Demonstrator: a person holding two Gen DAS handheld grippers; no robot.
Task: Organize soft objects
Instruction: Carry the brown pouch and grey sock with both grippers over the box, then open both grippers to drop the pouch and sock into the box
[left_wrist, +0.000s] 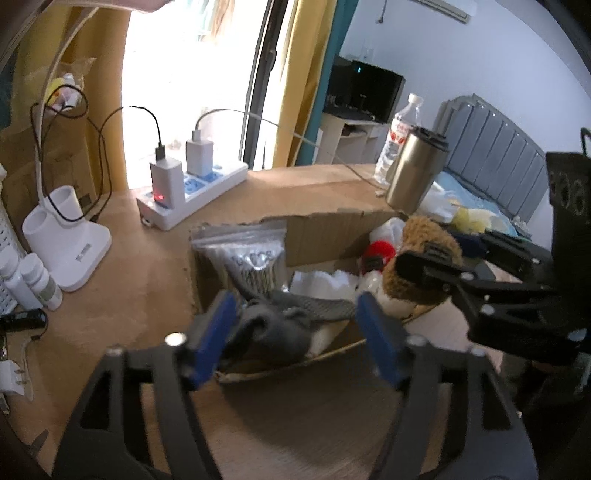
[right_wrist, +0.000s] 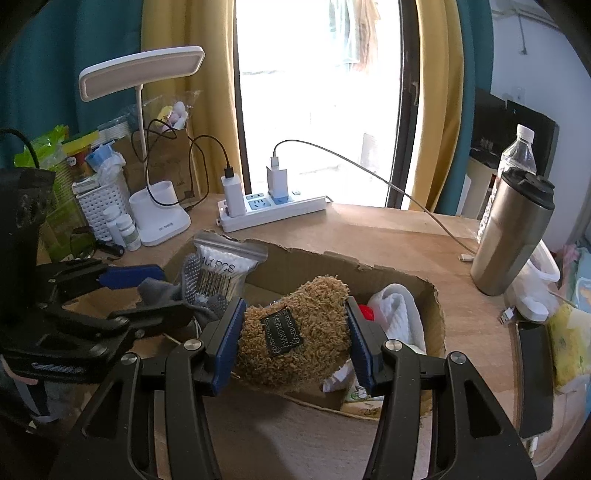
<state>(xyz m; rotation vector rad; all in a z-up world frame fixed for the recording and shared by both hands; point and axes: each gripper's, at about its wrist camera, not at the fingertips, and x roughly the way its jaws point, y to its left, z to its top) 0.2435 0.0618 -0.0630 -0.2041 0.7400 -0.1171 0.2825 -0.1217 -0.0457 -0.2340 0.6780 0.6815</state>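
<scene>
A torn cardboard box (right_wrist: 436, 314) sits on the wooden desk. My right gripper (right_wrist: 293, 339) is shut on a brown plush toy (right_wrist: 295, 328) with a black label, held over the box; both also show in the left wrist view, the toy (left_wrist: 424, 236) in the gripper (left_wrist: 428, 273). My left gripper (left_wrist: 295, 332) is open over the box's left end, with a grey sock (left_wrist: 280, 325) between its blue pads, untouched. The sock (right_wrist: 166, 291) also shows in the right wrist view below the left gripper (right_wrist: 144, 291). A white cloth (right_wrist: 399, 314) and a red item (right_wrist: 367, 312) lie in the box.
A bag of cotton swabs (right_wrist: 225, 266) stands in the box's left corner. A power strip (right_wrist: 269, 210) with chargers, a desk lamp (right_wrist: 159, 218), small bottles (right_wrist: 122, 225), a steel tumbler (right_wrist: 513, 236) and a water bottle (right_wrist: 517, 151) stand around it. A bed (left_wrist: 491, 155) lies to the right.
</scene>
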